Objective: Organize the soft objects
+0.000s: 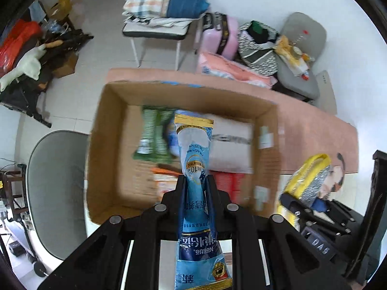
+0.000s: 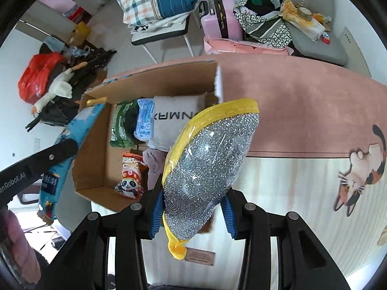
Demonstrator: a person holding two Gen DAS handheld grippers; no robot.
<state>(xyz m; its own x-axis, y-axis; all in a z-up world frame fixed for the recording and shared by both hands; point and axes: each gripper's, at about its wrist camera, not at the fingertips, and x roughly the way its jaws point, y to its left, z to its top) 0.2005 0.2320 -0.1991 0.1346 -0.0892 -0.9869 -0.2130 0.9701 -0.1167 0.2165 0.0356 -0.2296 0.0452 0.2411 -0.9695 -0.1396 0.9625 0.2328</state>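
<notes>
My left gripper point(image 1: 195, 181) is shut on a blue Nestle pouch point(image 1: 194, 149) and holds it over the open cardboard box point(image 1: 106, 130); the pouch also shows in the right wrist view point(image 2: 79, 125) at the box's left wall. My right gripper point(image 2: 191, 205) is shut on a silver glitter scrubbing pad with yellow trim point(image 2: 208, 159), held to the right of the box point(image 2: 150, 82). In the left wrist view the pad point(image 1: 312, 176) is at the right. Inside the box lie a green packet point(image 2: 121, 125), a blue wipes pack point(image 2: 145, 123), a white pillow pack point(image 2: 179, 118) and a panda snack bag point(image 2: 130, 178).
The box sits on a pink table mat point(image 2: 302, 101) with a cat picture point(image 2: 358, 174). Behind the table are a chair with a plaid bag point(image 2: 152, 2), a pink suitcase point(image 2: 222, 21) and a grey chair point(image 2: 319, 43). A grey chair point(image 1: 55, 188) stands left.
</notes>
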